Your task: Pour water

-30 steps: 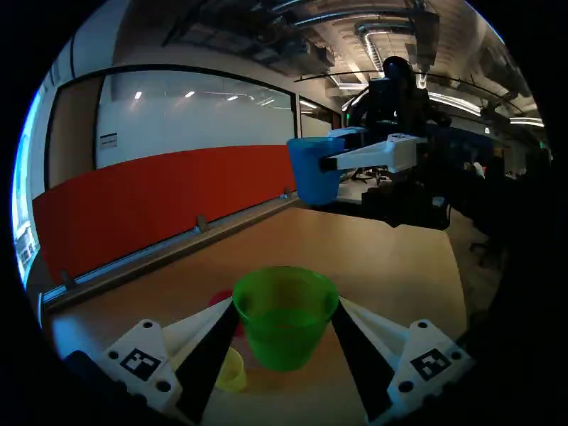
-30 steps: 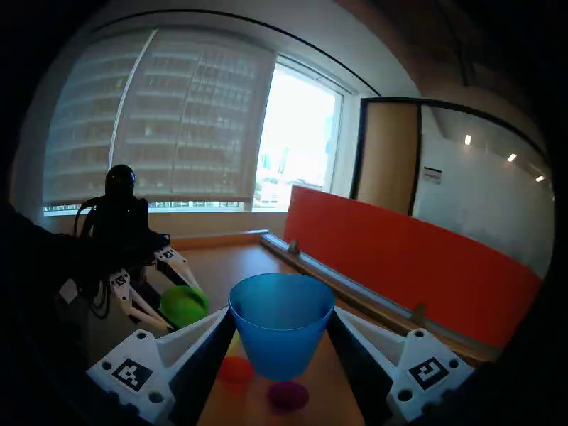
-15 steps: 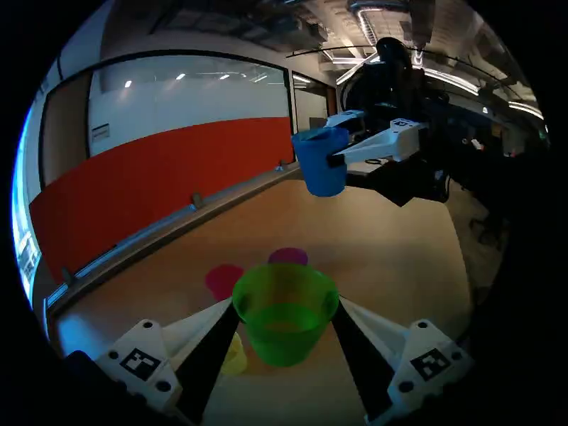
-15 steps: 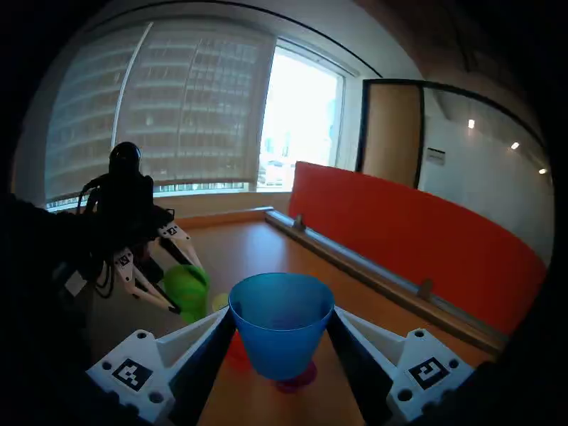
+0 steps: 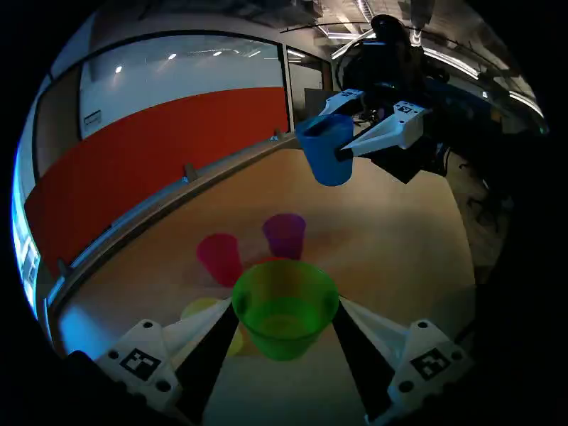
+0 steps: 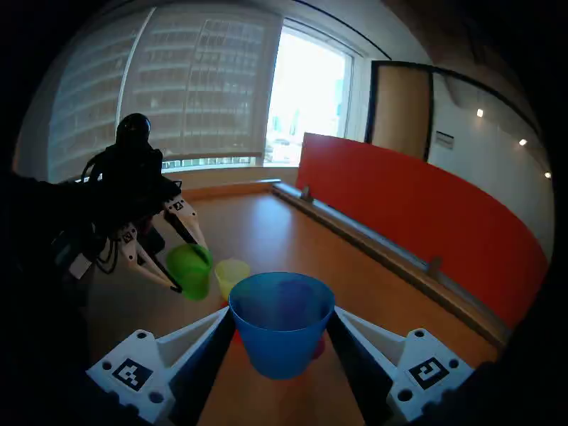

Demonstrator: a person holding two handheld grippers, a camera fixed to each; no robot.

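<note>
My left gripper (image 5: 284, 307) is shut on a translucent green cup (image 5: 285, 312), held upright above the wooden table (image 5: 397, 234); its lower part looks darker, as if it holds a little liquid. Farther off and higher, my right gripper (image 5: 333, 137) is shut on a blue cup (image 5: 327, 150), tipped slightly. In the right gripper view the blue cup (image 6: 282, 323) sits upright between the fingers, and the left gripper (image 6: 186, 268) holds the green cup (image 6: 189, 271) at the left, low over the table.
On the table stand a pink cup (image 5: 220, 257), a purple cup (image 5: 285, 234) and a yellow cup (image 5: 202, 310), the yellow cup (image 6: 232, 275) being next to the green one. An orange partition (image 5: 163, 149) with a metal rail edges the table (image 6: 284, 234). Windows lie behind the left gripper.
Both views have tipped down toward the table, bringing the pink, purple and yellow cups into sight. Both grippers keep hold of their cups, and the two cups look closer together.
</note>
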